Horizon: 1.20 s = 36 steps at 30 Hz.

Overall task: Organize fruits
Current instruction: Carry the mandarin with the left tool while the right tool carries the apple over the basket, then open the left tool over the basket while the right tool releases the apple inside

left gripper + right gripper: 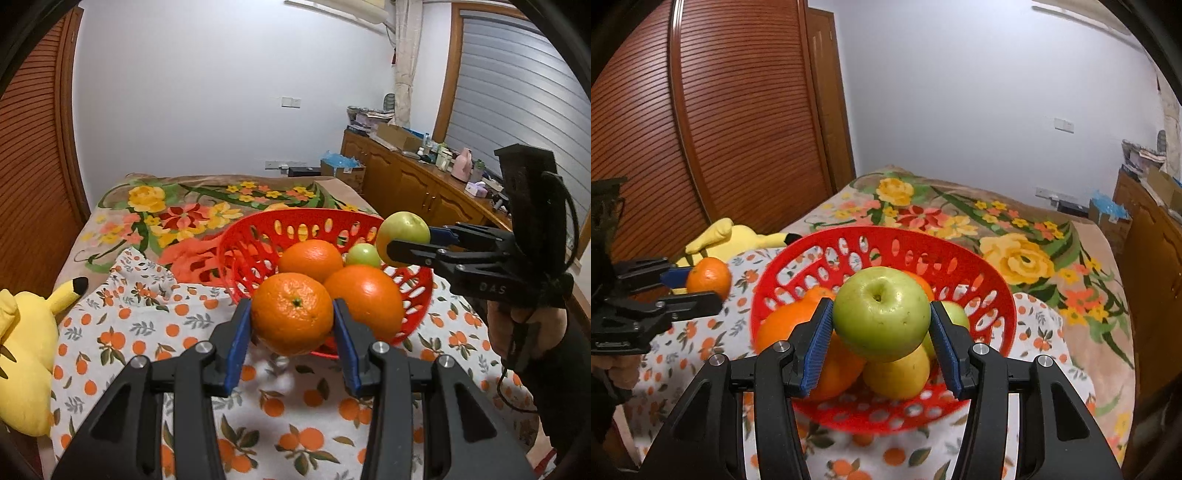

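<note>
My left gripper [292, 325] is shut on an orange [291, 313] and holds it at the near rim of the red basket [258, 236]. It also shows in the right wrist view [698, 284] with the orange [710, 277] left of the basket [849, 243]. My right gripper [881, 325] is shut on a green apple [881, 312] above the basket. In the left wrist view it [410, 240] holds the apple [403, 230] over the basket's right rim. Two oranges [311, 259] [365, 295], a small green fruit [364, 254] and a yellow fruit [897, 373] lie inside.
The basket stands on an orange-print cloth [155, 332] over a floral blanket [177, 210] on a bed. A yellow plush toy [26, 354] lies at the left. A wooden sideboard [417, 177] with clutter runs along the right, and a slatted wooden door [738, 129] stands left.
</note>
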Each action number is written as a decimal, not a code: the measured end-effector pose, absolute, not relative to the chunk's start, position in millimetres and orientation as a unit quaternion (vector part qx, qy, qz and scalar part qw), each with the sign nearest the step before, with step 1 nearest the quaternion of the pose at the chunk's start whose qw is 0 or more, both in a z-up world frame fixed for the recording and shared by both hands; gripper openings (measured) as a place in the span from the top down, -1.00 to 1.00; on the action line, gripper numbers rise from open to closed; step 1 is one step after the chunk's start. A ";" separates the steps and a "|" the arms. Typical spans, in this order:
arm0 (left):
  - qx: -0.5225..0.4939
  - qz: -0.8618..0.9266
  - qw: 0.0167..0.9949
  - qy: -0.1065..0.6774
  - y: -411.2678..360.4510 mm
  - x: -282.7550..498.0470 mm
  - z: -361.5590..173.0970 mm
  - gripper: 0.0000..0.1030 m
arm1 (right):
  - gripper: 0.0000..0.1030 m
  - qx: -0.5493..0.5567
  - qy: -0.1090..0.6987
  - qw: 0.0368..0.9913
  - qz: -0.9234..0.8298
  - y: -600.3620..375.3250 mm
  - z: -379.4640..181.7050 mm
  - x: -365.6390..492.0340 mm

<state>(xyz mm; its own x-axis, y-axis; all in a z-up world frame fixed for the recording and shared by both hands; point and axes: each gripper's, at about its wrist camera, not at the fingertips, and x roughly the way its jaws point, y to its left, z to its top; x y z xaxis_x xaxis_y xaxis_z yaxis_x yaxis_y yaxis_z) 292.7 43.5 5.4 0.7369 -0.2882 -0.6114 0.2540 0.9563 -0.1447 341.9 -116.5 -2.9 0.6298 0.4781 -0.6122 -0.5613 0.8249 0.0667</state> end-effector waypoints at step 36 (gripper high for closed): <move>-0.013 -0.136 0.922 0.361 42.1 394.0 -7.3 0.18 | -0.06 -0.079 0.348 0.896 0.263 -111.8 -6.7 410.6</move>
<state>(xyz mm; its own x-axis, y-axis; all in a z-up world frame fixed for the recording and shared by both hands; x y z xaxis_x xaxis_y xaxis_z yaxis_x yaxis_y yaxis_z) 394.0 42.1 -7.3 0.7017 -0.2604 -0.6632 0.2420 0.9626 -0.1220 410.6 -111.8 -6.7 0.6196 0.4173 -0.6648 -0.5273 0.8487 0.0413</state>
